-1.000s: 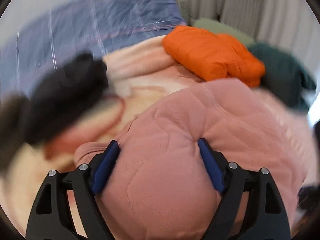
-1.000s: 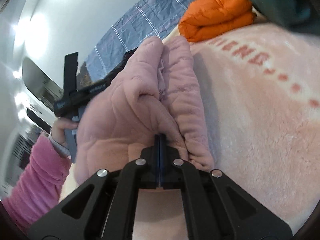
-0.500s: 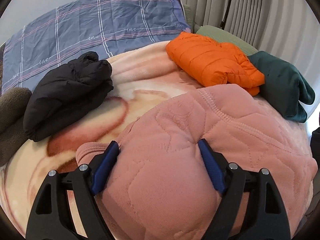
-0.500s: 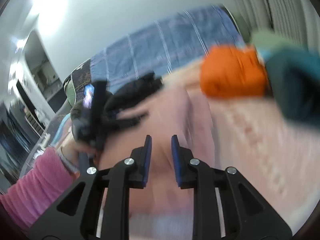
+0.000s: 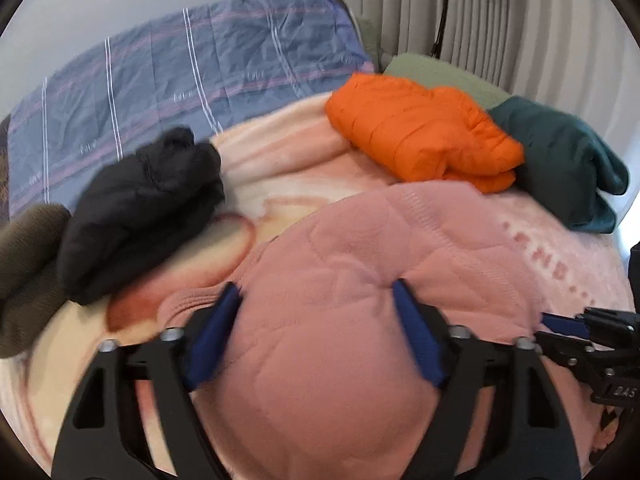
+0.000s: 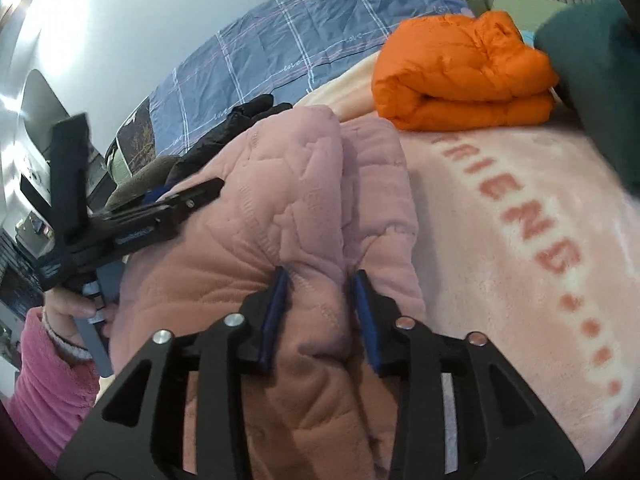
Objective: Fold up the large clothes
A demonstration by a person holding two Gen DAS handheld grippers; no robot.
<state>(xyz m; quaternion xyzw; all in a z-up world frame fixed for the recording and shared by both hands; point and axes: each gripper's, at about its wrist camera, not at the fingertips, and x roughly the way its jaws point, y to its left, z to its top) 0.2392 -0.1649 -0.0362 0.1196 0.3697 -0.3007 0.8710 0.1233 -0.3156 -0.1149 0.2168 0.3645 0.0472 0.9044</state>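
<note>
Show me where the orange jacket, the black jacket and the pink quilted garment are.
orange jacket [image 5: 420,140], left wrist view, top of fold
black jacket [image 5: 140,216], left wrist view, middle
pink quilted garment [image 6: 288,184], right wrist view, upper bulge

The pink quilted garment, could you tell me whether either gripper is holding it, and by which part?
Both straddle bunched folds of the pink quilted garment: left gripper wide, right gripper narrower. Firm clamping cannot be told.

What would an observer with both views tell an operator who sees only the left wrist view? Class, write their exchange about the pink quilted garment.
Operator: Is the right claw on the pink quilted garment?
Observer: Yes. It is open, with a ridge of fabric between its blue pads.
Operator: What does the blanket lettering say?
Observer: "RIENDS" is legible, followed by dots.
Operator: What holds the left claw?
Observer: A hand in a pink fleece sleeve.
</note>
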